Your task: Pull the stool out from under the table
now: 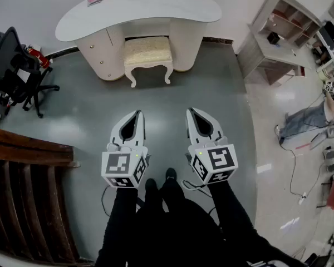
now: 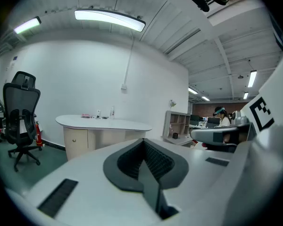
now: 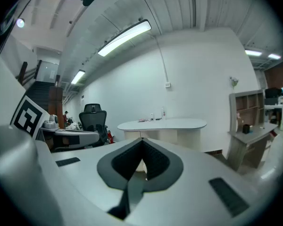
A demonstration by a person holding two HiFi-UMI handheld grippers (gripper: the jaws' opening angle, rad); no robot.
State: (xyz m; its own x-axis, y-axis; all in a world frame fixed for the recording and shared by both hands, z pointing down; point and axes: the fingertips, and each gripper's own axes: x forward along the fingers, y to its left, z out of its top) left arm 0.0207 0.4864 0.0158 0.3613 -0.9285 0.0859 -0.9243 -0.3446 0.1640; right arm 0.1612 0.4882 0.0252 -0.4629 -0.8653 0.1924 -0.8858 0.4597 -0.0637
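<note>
A cream upholstered stool (image 1: 147, 56) with curved white legs stands half under the white kidney-shaped table (image 1: 139, 9) at the far wall. My left gripper (image 1: 137, 113) and right gripper (image 1: 191, 110) hang side by side well short of it, over the grey floor, both shut with nothing in them. In the left gripper view the table (image 2: 104, 123) shows ahead; the stool is hidden behind the jaws. The right gripper view shows the table (image 3: 162, 124) and a sliver of the stool (image 3: 139, 165) through the jaw gap.
A black office chair (image 1: 14, 65) stands at the left, with a dark wooden stair rail (image 1: 22, 193) nearer me. A wooden shelf unit (image 1: 281, 35) is at the right, with cables (image 1: 292, 149) and clothes on the shiny floor.
</note>
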